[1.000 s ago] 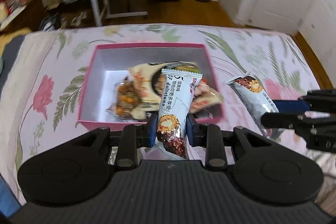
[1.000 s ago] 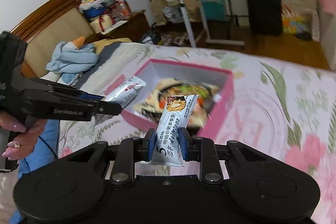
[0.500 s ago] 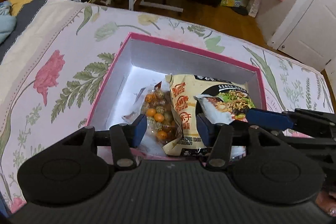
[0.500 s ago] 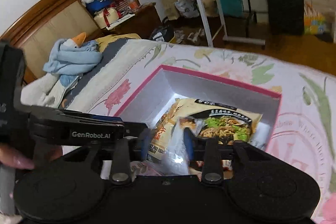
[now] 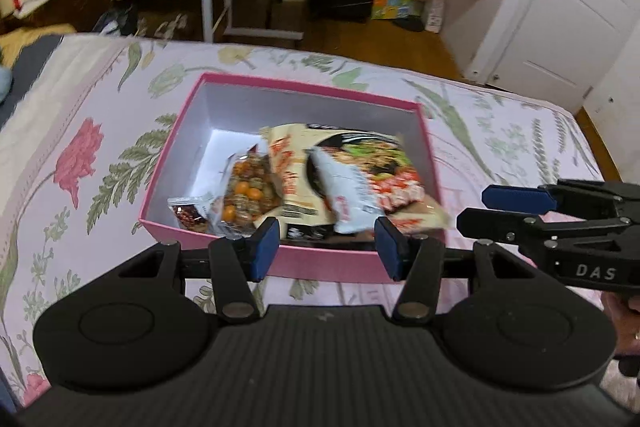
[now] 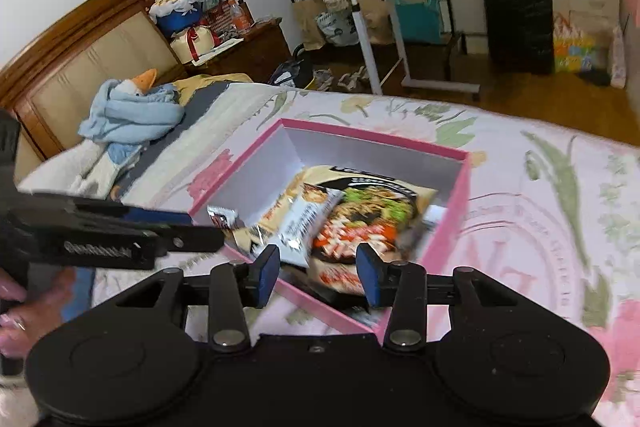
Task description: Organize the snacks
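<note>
Both my grippers hang over the near rim of the pink box, and both are released with nothing between the pads: the left gripper stands wide apart, and the right gripper has just been opening, its jaws clear of the white bar wrapper that lies on top of the heap in front of them. I judge this as the drop step just finished for two bars. In the left view the box sits at my twelve o'clock on the floral bedspread; inside it, the big noodle packet fills the middle, the nut-cluster pack lies at ten o'clock of my jaws, and a small dark-red sachet sits in the near left corner. No loose snack shows on the bedspread in either view, so the next move calls for lifting both tools back clear of the rim and looking round for anything unsorted.
</note>
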The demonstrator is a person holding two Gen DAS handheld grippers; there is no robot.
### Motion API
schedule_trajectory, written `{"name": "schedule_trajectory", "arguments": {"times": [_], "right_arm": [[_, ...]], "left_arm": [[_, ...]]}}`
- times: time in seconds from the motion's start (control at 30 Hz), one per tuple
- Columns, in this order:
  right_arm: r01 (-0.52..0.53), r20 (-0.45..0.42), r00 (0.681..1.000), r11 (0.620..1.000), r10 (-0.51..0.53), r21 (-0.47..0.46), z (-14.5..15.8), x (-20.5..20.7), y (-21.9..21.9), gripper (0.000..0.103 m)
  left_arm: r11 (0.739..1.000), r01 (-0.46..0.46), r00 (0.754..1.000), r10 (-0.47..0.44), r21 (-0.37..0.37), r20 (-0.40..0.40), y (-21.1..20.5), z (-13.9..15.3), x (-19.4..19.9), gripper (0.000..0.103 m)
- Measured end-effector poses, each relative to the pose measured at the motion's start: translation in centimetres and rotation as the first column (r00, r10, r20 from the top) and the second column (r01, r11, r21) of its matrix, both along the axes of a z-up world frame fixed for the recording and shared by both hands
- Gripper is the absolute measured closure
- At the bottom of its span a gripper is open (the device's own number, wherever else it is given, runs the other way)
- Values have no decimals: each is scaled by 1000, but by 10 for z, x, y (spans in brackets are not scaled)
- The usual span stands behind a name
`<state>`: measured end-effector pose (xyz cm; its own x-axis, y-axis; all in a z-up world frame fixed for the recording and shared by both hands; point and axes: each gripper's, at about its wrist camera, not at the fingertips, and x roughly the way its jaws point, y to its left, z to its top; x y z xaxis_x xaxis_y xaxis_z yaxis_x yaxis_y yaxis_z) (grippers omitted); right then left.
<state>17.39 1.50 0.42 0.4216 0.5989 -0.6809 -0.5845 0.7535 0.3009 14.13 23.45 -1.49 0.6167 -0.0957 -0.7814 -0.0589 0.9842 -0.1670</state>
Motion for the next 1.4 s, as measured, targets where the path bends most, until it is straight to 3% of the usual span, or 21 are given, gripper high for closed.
{"name": "schedule_trajectory", "arguments": {"times": [0.27,0.5,0.67,0.87,1.13,1.23,1.3,1.4], "right_arm": [[36,106,994,999,-37,9,42,-42,-43,50],[130,165,978,991,-129,5,60,-79,-89,48],[212,203,957,977,-206,-9,57,-103,-114,47],[308,222,930,951,-293,-38,42,-124,-132,42],[402,221,900,910,-375,-97,28,-140,-141,35],[418,230,894,901,-385,-116,24,-144,-144,34],[427,232,890,896,-392,-125,23,-146,-145,23],[449,244,877,887,-414,-110,23,-150,-149,15]], "left_arm": [[996,83,995,-85,32,52,-44,40,-30,49],[991,134,987,-135,20,82,-77,51,-56,44],[988,154,981,-155,20,114,-101,45,-73,42],[989,145,985,-144,-1,98,-121,25,-78,42],[986,136,981,-148,95,127,-140,16,-88,37],[985,131,981,-145,115,128,-143,13,-88,32],[985,127,980,-143,121,136,-145,11,-90,24],[987,111,980,-128,120,151,-145,7,-92,13]]}}
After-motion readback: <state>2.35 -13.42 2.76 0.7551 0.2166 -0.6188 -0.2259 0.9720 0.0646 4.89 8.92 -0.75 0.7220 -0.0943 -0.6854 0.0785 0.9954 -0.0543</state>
